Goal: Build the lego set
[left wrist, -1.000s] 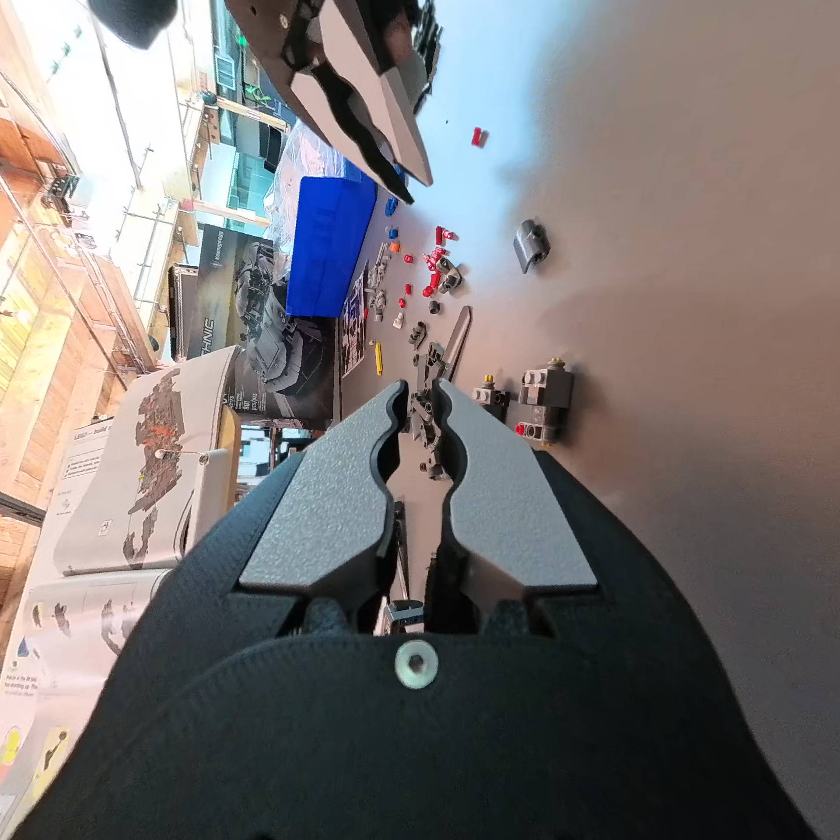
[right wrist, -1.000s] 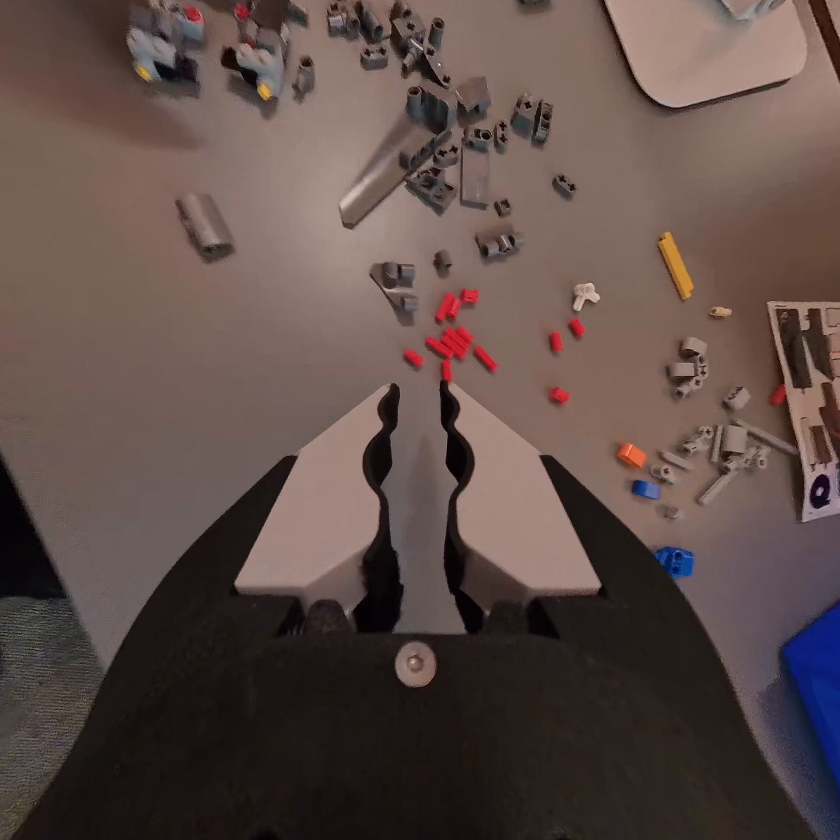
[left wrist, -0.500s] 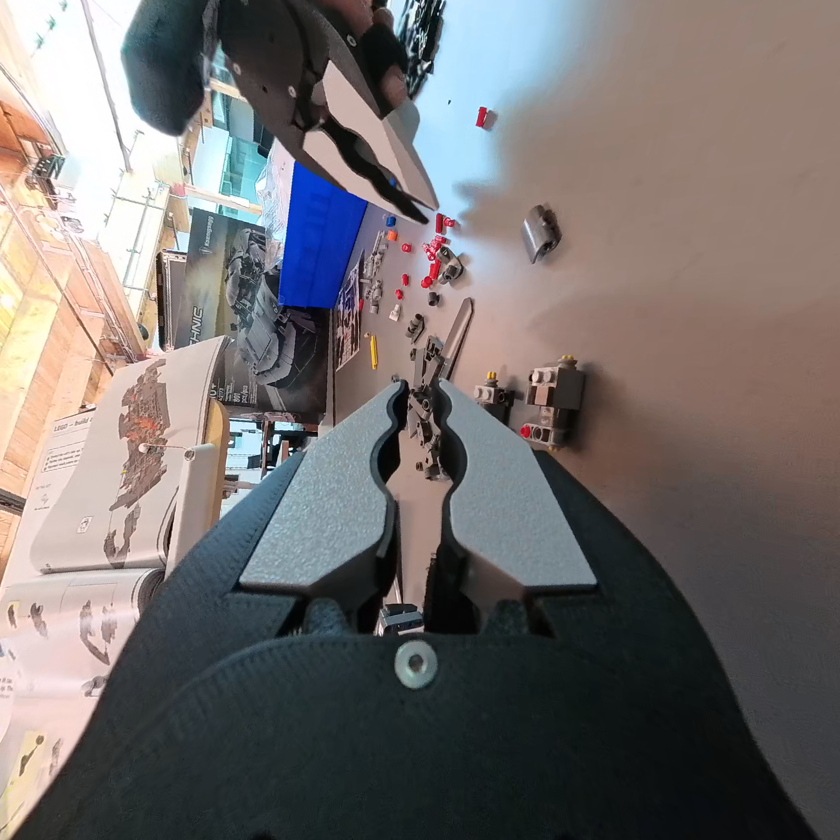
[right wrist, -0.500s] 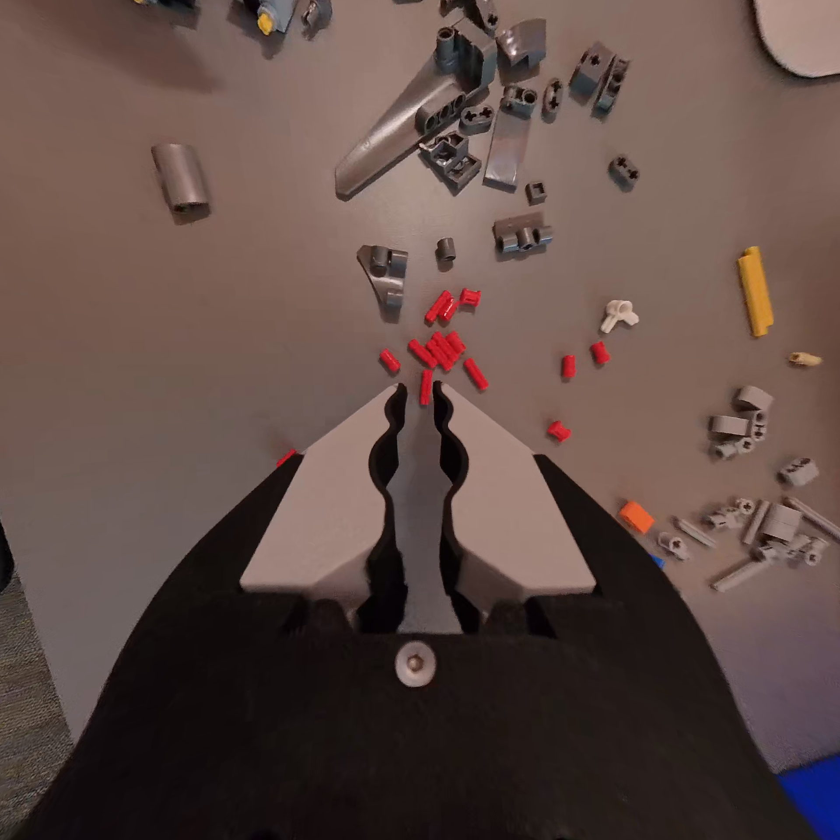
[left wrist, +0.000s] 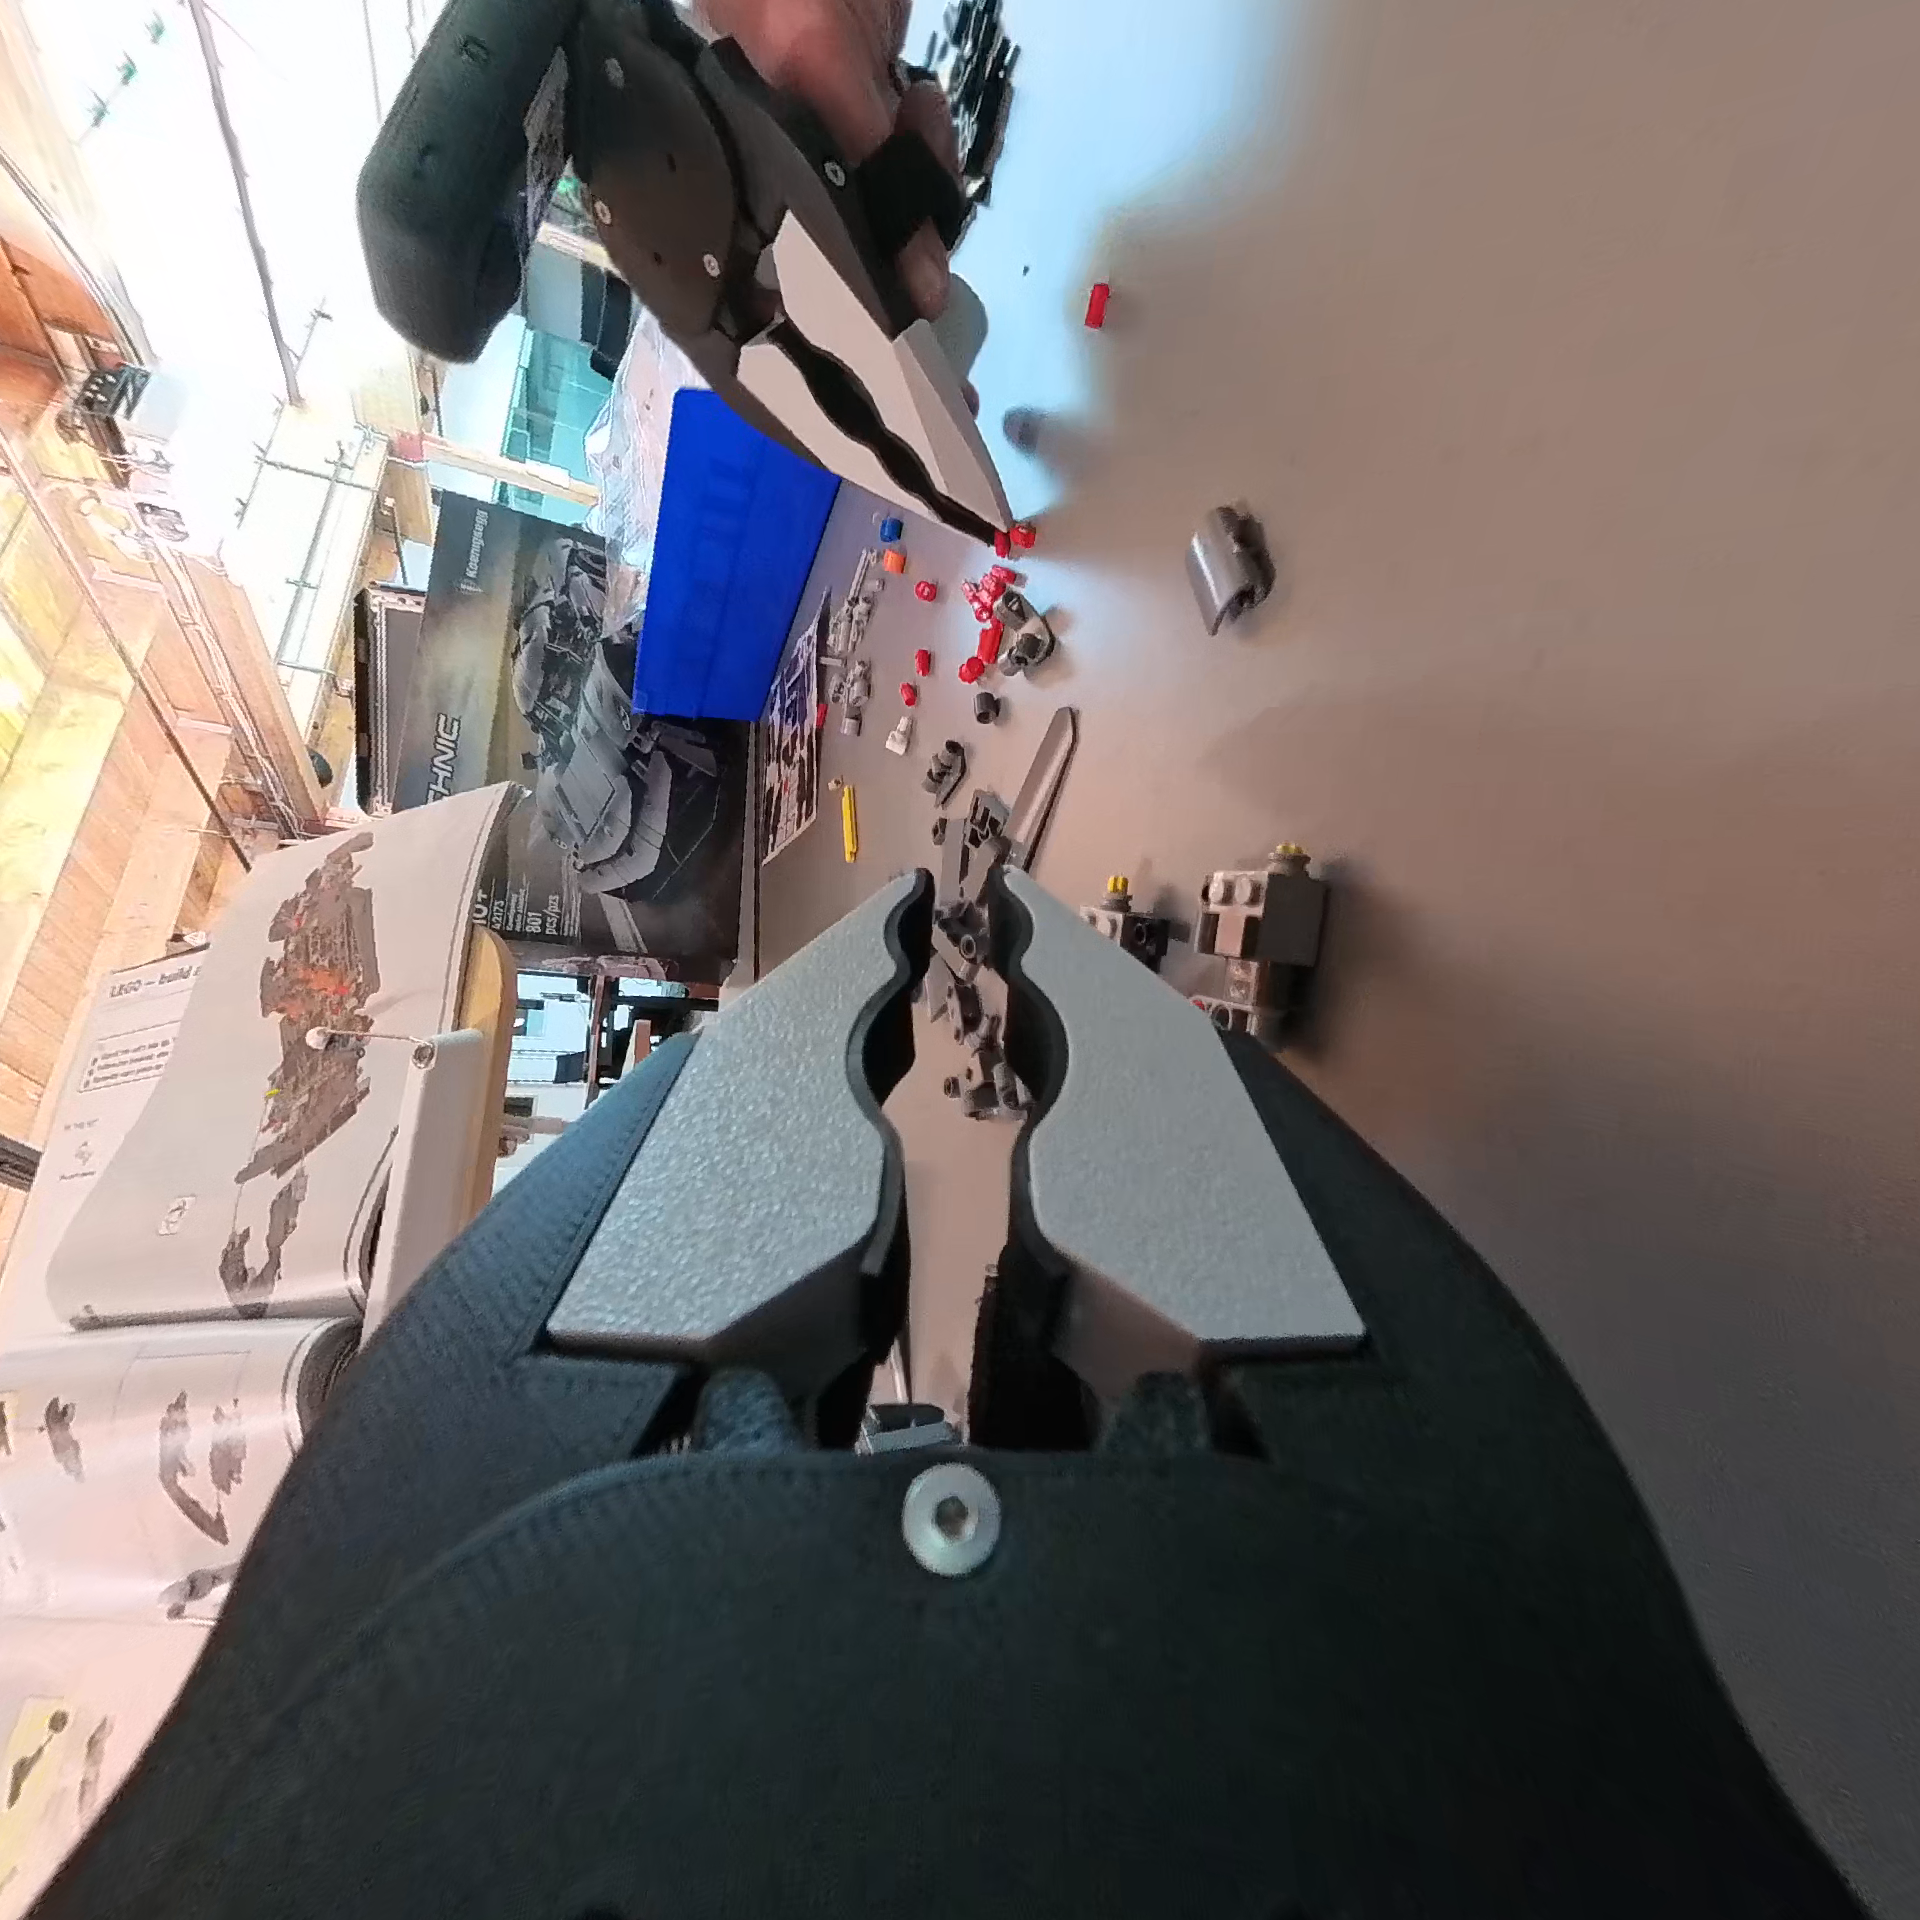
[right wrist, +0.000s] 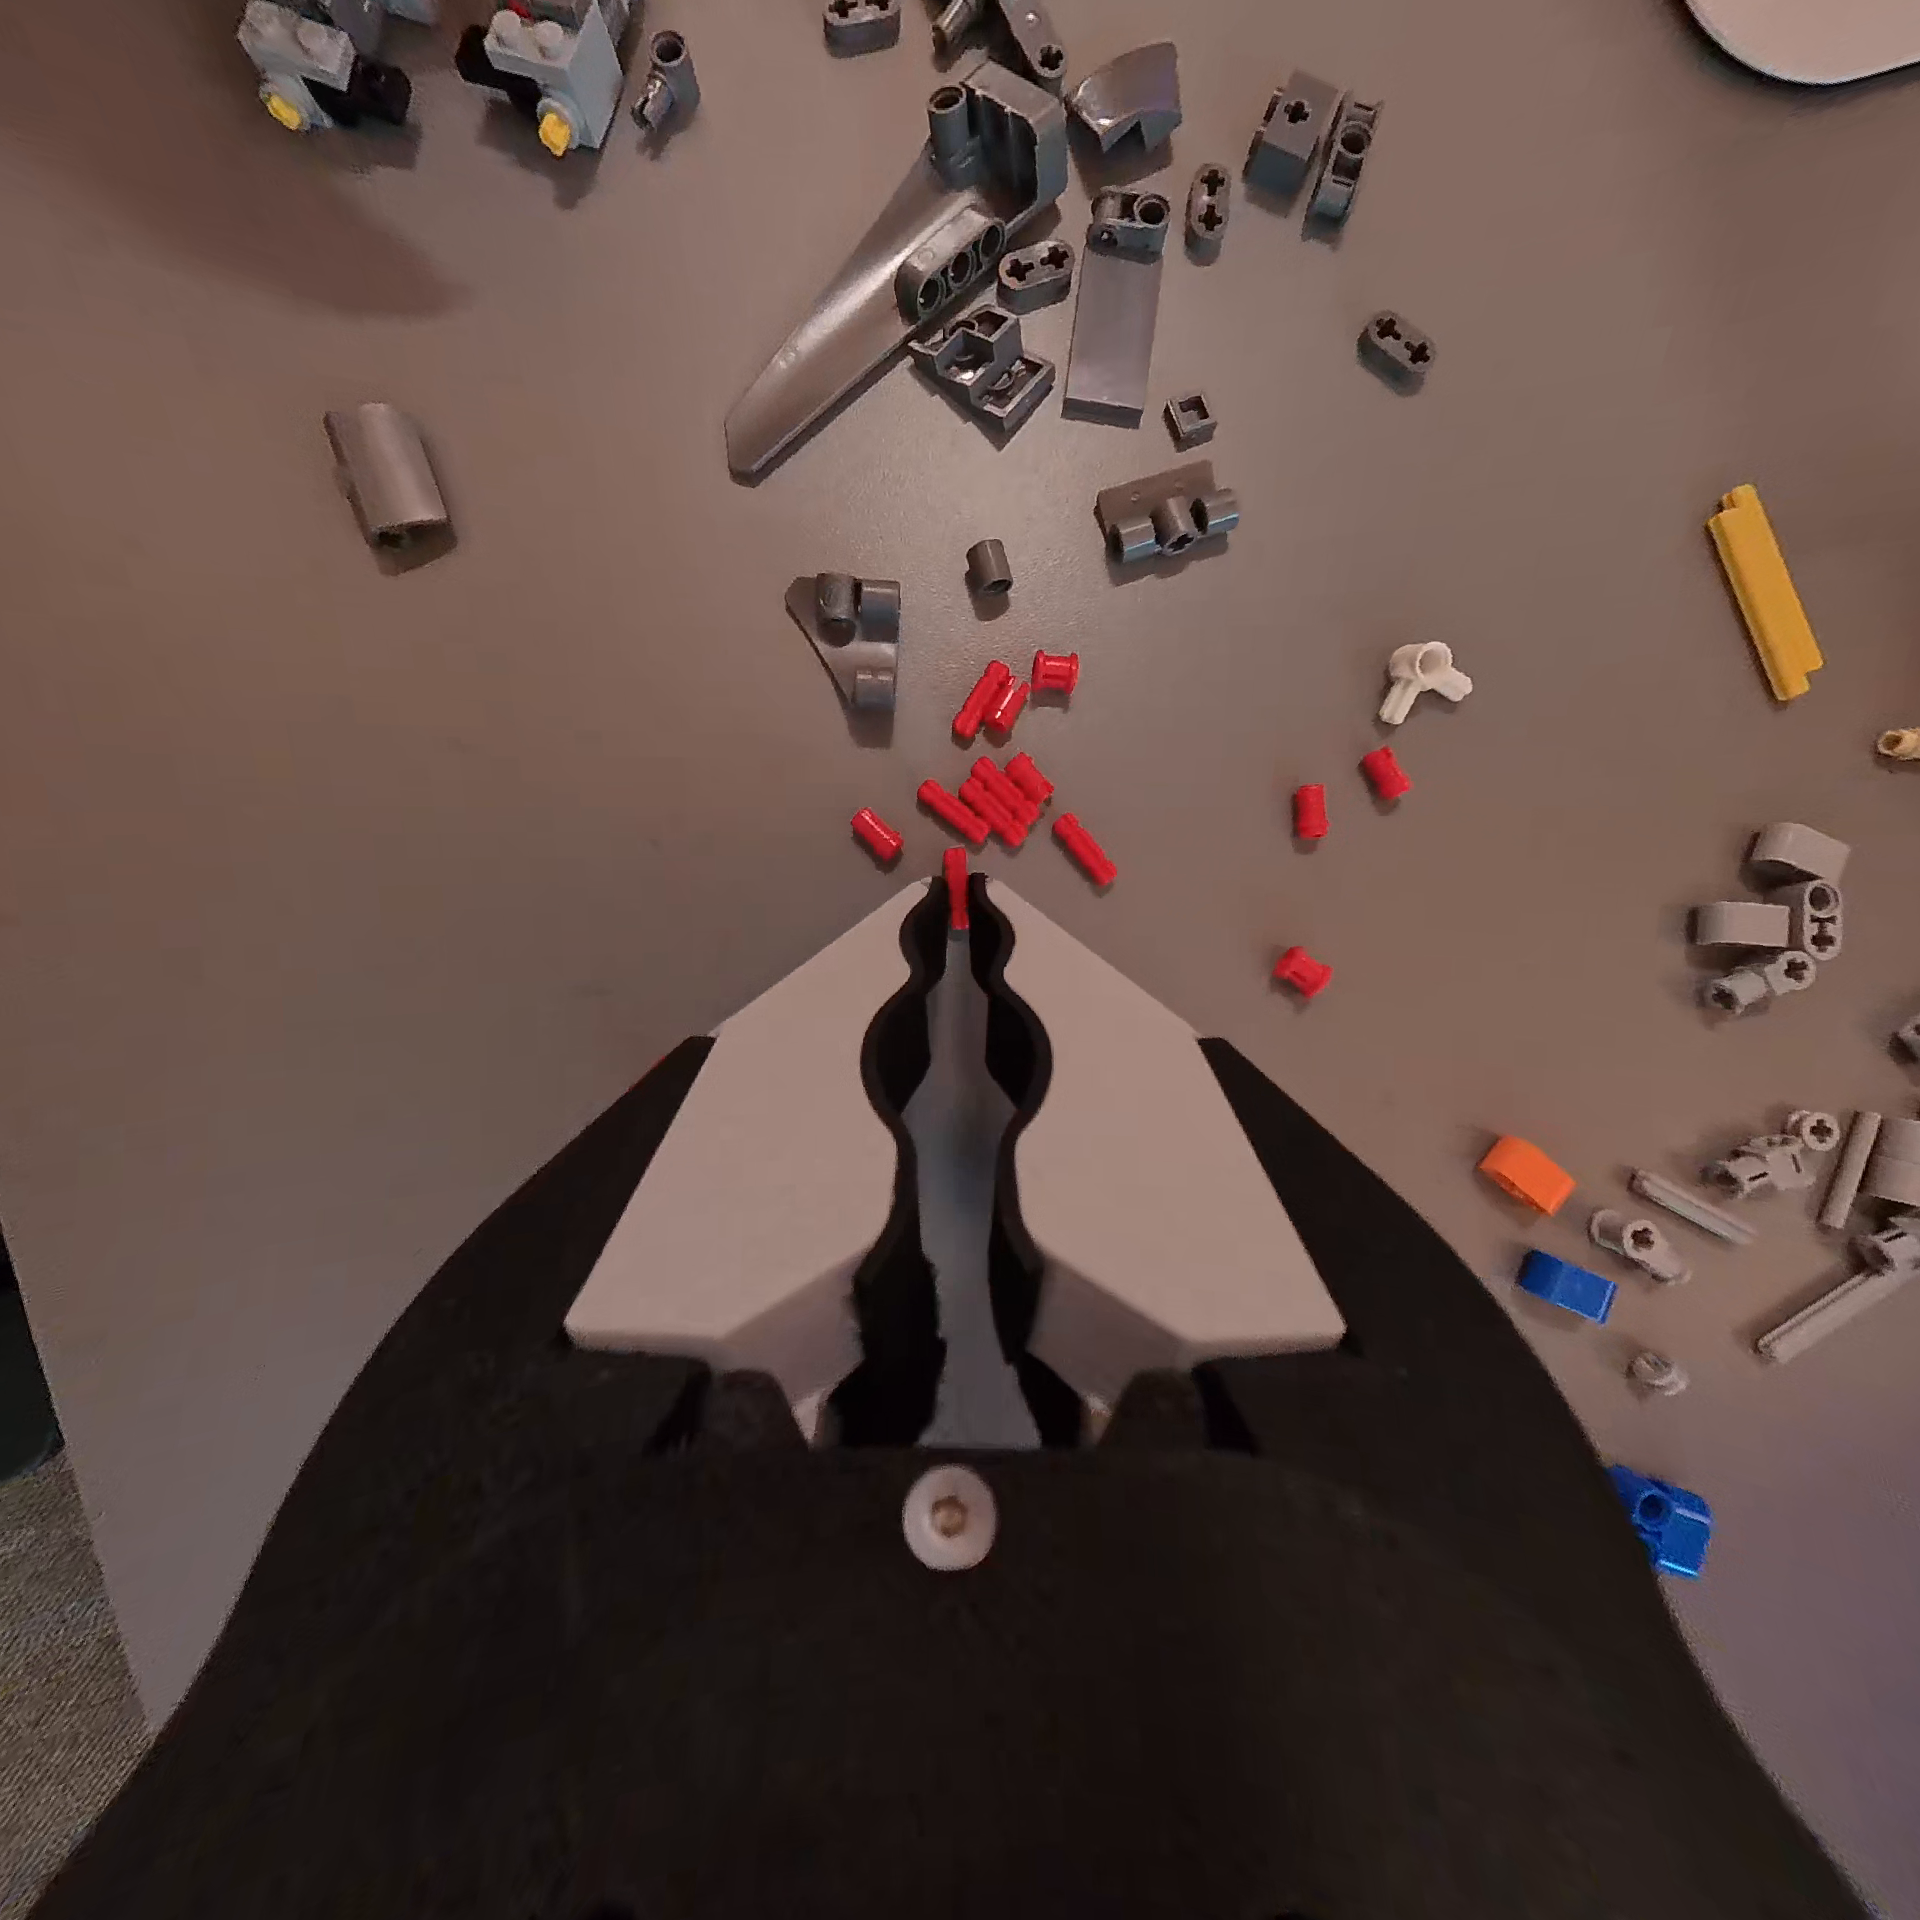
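On our grey counter (right wrist: 312,935), our right tool (right wrist: 956,883) pinches one red pin (right wrist: 955,883); our left tool (left wrist: 961,894) stands slightly spread, holding nothing; beyond lie two yellow-tipped grey assemblies (right wrist: 436,73).

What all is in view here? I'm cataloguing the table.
red pins: over a dozen, red, clustered mid-table, a few strays to the right
long panel: one, grey, beyond the pins, among dark grey connectors
curved piece: one, grey, alone at left
built blocks: two, grey with yellow studs, far left
bar: one, yellow, right
small pieces: one white, one orange, two blue, right
light grey connectors: several, right edge
blue box, printed box, open booklet: table's far side
right gripper: closed on one red pin
left gripper: jaws slightly apart; grey pieces show between them, grasp unclear
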A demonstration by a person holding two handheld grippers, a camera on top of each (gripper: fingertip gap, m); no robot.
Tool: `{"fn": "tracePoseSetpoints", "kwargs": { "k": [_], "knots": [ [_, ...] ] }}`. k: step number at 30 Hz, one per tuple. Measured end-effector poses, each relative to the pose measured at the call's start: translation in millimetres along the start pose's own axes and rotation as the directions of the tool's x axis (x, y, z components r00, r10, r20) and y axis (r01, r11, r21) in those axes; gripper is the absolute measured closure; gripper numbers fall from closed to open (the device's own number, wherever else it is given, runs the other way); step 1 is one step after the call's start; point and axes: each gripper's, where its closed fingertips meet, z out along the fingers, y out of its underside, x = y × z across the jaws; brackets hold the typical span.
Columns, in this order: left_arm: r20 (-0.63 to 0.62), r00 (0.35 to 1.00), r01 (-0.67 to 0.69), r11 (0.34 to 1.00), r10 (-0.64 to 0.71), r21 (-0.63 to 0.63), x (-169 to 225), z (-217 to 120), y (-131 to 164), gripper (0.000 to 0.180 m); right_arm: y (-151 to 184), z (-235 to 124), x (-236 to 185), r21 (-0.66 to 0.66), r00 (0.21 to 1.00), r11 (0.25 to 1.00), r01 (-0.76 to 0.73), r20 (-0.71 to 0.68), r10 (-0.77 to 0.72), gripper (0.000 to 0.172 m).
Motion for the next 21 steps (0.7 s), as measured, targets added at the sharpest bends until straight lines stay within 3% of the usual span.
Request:
{"fn": "tracePoseSetpoints", "kwargs": {
  "k": [11, 21],
  "knots": [
    [0.049, 0.998, 0.034, 0.999, -0.033, -0.017, -14.6, 2.1, 8.1, 0.172, -9.0, -14.5, 5.1, 0.069, 0.999, 0.998, -0.006, -0.044, 0.009, 0.172],
    [0.125, 0.992, 0.021, 0.999, -0.017, -0.030, -25.0, 2.1, 5.9, 0.171, -47.9, -28.0, -4.8, 0.169, 0.997, 0.985, 0.037, -0.067, -0.025, 0.171]
  ]
}}
